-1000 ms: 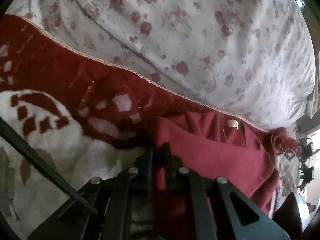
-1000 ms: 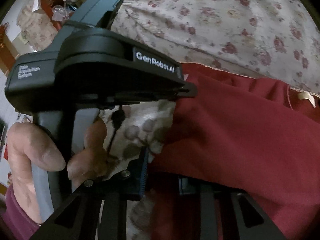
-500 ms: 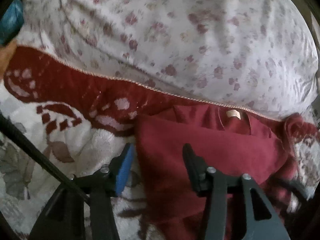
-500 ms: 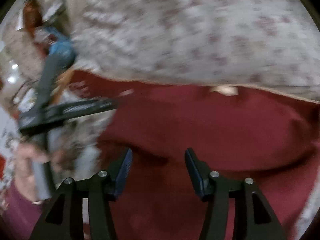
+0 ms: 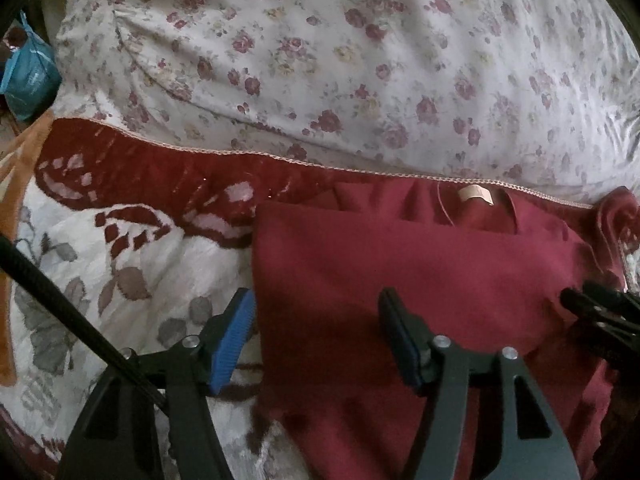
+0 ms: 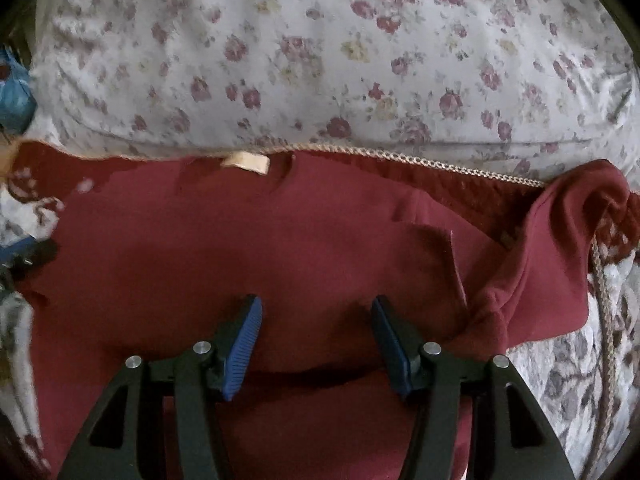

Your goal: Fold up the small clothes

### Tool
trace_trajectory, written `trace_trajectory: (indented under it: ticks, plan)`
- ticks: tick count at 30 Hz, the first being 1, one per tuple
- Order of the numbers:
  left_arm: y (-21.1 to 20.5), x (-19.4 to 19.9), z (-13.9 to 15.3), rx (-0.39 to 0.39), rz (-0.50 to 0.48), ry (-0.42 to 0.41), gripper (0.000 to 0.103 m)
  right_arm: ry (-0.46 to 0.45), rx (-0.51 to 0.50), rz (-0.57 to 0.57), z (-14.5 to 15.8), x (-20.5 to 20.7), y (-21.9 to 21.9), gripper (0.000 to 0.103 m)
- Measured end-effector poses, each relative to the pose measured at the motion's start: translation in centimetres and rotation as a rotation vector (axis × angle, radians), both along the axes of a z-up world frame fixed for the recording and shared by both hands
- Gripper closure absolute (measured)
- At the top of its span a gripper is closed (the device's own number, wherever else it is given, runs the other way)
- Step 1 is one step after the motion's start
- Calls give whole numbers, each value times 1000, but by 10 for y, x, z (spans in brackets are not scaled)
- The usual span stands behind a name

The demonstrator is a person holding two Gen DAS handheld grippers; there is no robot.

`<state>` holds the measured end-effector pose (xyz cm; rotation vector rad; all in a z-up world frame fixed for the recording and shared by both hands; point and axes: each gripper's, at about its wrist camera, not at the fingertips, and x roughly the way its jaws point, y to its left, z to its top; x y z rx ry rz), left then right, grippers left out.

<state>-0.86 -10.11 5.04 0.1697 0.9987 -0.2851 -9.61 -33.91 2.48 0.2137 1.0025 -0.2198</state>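
Observation:
A dark red garment (image 5: 420,272) lies folded on the blanket, its beige neck label (image 5: 476,194) at the far edge. My left gripper (image 5: 316,320) hovers over the garment's left edge with its jaws opening; one blue pad (image 5: 234,340) is over the blanket and the other over the cloth, and nothing is pinched. My right gripper (image 6: 316,320) stands open above the middle of the garment (image 6: 280,248) without pressing on it. A loose sleeve (image 6: 560,260) bunches up at the right. The label (image 6: 246,162) shows at the far edge here too.
A floral quilt (image 5: 360,60) rises behind the garment. A red-and-white patterned blanket (image 5: 120,280) with a braided edge covers the surface. A blue bag (image 5: 28,80) sits at the far left. A black rod (image 5: 60,312) crosses the lower left of the left wrist view.
Both grippers went from shut on the red garment's edge to open and let it go. The right gripper swung right, over the garment's middle; the left one drew back a little.

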Motion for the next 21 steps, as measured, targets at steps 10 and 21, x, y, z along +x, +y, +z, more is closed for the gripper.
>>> trace_trajectory:
  ticks: [10,21]
  plan:
    - [-17,-38,16,0,-1,-22,32,-60,0,12,23,-42,2,34]
    - [-34,-59,20,15,-5,-98,32,-78,-8,8,32,-76,-5,28]
